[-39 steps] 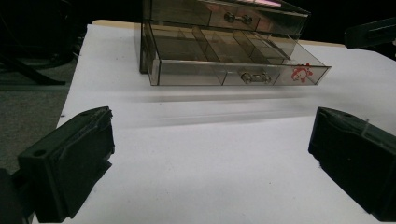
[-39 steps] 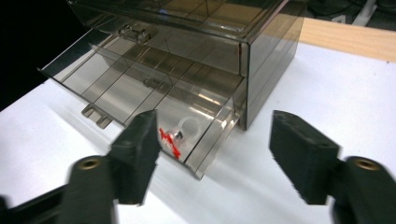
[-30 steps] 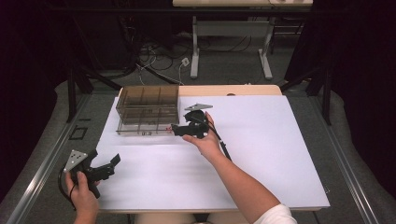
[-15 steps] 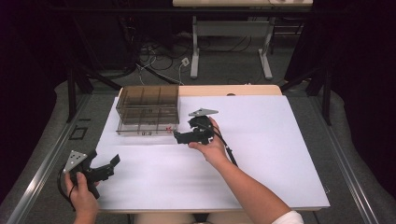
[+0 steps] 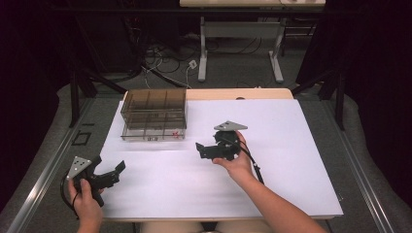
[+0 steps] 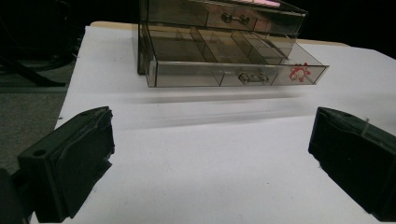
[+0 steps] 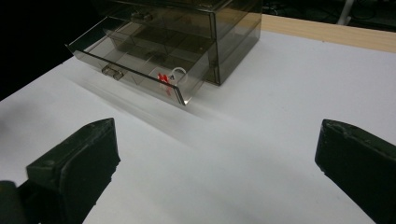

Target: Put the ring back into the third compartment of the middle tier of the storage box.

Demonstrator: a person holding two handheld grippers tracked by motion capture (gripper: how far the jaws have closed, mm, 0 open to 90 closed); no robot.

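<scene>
A white sheet (image 5: 291, 160) covers the table in a dark room with a grey floor (image 5: 58, 145). The smoky drawer box (image 5: 154, 112) has its bottom drawer (image 6: 233, 65) pulled out. The right gripper (image 5: 206, 149), jaws just opened wide, grips nothing; the left gripper (image 5: 114, 171) likewise gapes, unladen.

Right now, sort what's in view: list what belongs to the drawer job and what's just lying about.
In the job:
- smoky plastic drawer box, bottom drawer pulled out
- right tongs, open, empty
- left tongs, open, empty

Lying about:
- white sheet covering the table
- cables on the floor behind
- white table legs farther back
</scene>
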